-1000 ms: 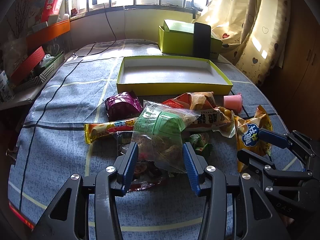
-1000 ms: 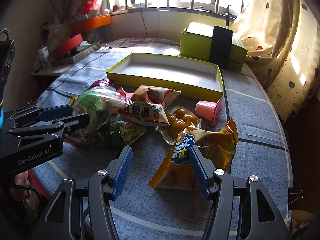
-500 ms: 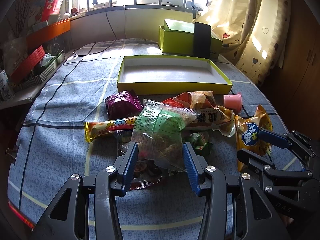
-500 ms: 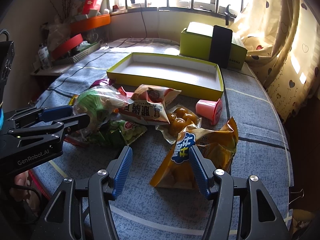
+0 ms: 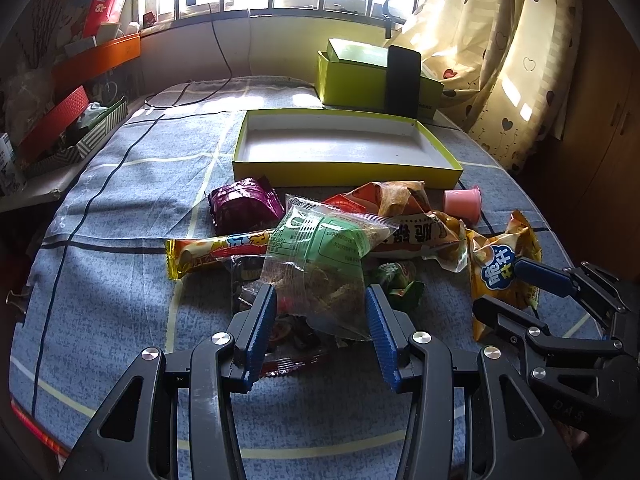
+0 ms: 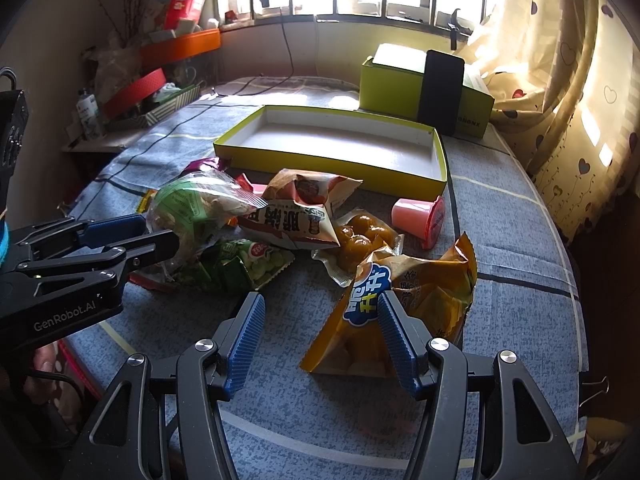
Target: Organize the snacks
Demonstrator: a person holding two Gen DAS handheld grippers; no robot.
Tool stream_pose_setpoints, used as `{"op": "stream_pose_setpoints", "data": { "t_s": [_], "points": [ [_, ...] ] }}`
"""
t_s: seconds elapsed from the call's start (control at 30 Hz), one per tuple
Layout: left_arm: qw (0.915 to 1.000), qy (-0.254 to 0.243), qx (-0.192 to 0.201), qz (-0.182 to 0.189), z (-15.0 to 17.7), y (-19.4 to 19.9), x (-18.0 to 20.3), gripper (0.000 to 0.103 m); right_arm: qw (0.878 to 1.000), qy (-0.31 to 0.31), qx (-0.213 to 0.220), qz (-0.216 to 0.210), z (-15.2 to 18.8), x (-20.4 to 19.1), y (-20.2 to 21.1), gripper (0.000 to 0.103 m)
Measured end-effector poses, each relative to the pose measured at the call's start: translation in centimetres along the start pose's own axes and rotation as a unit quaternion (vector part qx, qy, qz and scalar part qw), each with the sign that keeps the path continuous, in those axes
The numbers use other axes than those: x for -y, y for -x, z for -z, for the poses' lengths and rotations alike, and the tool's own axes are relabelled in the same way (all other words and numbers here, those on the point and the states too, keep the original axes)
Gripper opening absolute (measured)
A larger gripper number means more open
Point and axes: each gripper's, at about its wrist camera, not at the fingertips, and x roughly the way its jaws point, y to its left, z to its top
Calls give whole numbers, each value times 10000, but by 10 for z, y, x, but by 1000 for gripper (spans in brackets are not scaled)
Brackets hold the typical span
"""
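My left gripper (image 5: 318,296) is shut on a clear bag with a green label (image 5: 320,256), its blue pads pressing the bag's lower sides; the right wrist view shows the same bag (image 6: 192,204) at that gripper's tips (image 6: 158,234). Open, my right gripper (image 6: 320,304) stands over the near end of an orange snack bag (image 6: 420,292) lying on the cloth; only its right finger overlaps the bag. Behind lie a purple packet (image 5: 242,204), a long yellow stick pack (image 5: 208,252), a brown-orange bag (image 6: 304,208), a green pea packet (image 6: 244,264) and a pink cup (image 6: 416,216). The shallow yellow tray (image 5: 344,168) is empty.
A green box (image 5: 352,76) with a black phone (image 5: 402,80) leaning on it stands behind the tray. Boxes and clutter fill the shelf at the left (image 5: 68,128). A cable (image 5: 180,100) lies on the blue checked cloth. Curtains hang at the right.
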Motion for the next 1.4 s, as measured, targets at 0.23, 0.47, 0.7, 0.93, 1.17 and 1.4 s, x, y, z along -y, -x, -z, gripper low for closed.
{"op": "stream_pose_setpoints", "data": {
  "t_s": [0.23, 0.47, 0.7, 0.93, 1.17, 1.4],
  "points": [
    [9999, 59, -19, 104, -1, 3, -1, 47, 10000, -7, 1, -3, 0, 1, 1, 59],
    [9998, 114, -11, 181, -4, 5, -3, 47, 10000, -49, 21, -22, 1, 2, 1, 59],
    [9996, 134, -25, 245, -5, 6, -2, 47, 9998, -128, 88, -94, 2, 6, 8, 59],
    [9995, 129, 3, 292, -4, 10, 0, 47, 9997, -163, 150, -124, 2, 5, 10, 59],
    [9995, 124, 22, 283, -4, 14, 0, 47, 9997, -151, 175, -126, 1, 4, 14, 59],
    [9998, 82, 71, 155, -5, 17, 1, 47, 9996, -162, 191, -130, 0, 5, 16, 59]
  ]
}}
